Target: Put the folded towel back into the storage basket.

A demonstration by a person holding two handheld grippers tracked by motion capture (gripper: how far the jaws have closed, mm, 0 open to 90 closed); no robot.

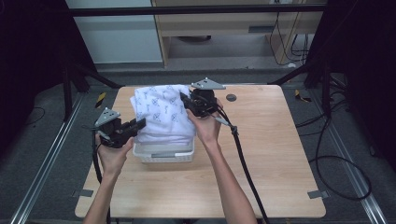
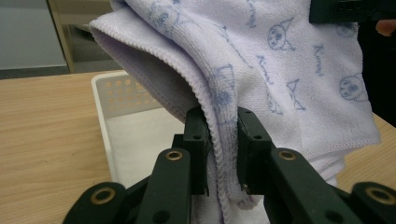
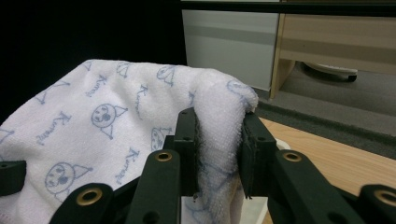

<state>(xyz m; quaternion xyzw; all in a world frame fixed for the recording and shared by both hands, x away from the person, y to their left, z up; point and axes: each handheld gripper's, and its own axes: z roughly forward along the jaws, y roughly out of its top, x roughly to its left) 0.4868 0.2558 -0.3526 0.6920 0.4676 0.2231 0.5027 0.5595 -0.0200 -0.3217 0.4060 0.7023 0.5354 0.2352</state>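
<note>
- Left gripper (image 1: 138, 124): jaws clamped on the towel's (image 1: 163, 112) near-left edge, at the basket's (image 1: 163, 156) left rim.
- Right gripper (image 1: 188, 103): pinching a far-right fold.
- The towel hangs between them over the white basket (its opening directly below); nothing blocks lowering onto the table (image 1: 261, 154).

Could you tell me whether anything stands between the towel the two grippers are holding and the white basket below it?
Nothing visible does. The towel is clamped by the left gripper and the right gripper and hangs directly over the white basket; the basket floor seen in the left gripper view looks bare.
</note>
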